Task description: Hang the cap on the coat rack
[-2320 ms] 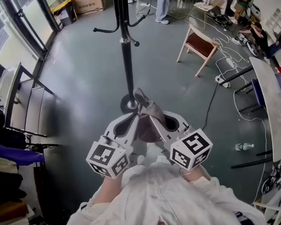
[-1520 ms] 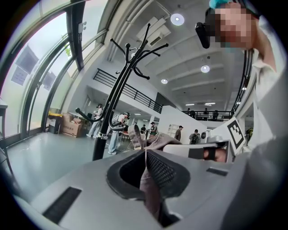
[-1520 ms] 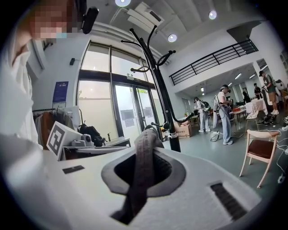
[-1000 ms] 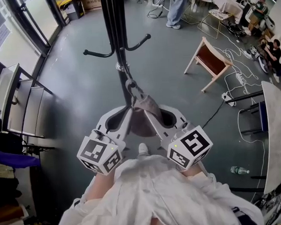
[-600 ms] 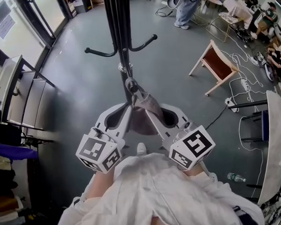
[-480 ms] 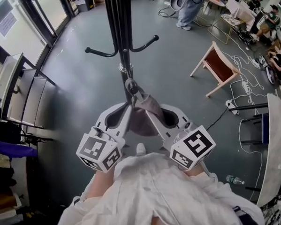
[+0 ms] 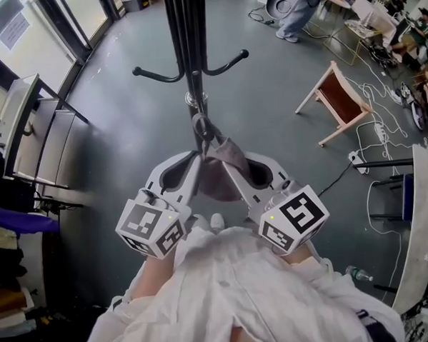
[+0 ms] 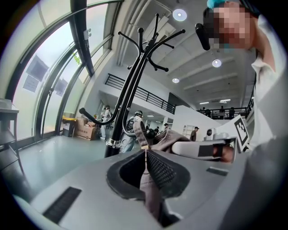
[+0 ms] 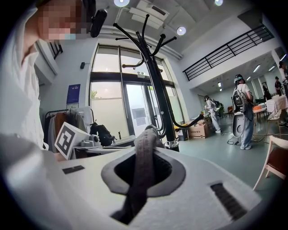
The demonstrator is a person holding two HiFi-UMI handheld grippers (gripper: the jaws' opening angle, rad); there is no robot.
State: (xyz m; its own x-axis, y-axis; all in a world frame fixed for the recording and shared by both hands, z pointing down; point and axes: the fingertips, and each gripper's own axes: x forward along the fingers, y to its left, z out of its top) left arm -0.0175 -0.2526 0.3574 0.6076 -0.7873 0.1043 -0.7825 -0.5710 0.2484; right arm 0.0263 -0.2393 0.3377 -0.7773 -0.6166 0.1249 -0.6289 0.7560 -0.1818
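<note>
I hold a grey-brown cap between both grippers, just in front of the black coat rack. My left gripper is shut on the cap's fabric edge, which runs between its pads. My right gripper is shut on a thick fold of the cap. The cap's strap end sticks up toward the pole. Two lower curved hooks branch off the pole just beyond the cap. The upper hooks show high above in the left gripper view, and the rack stands close ahead in the right gripper view.
A wooden chair stands to the right, with cables and a long table beyond it. A person stands at the back right. Metal frames and hanging clothes line the left side. A bottle lies on the floor.
Both grippers and the cap have moved closer to the rack's pole and higher. The rack's base is now hidden behind the cap, and the lower hooks sit nearer. The grip is unchanged.
</note>
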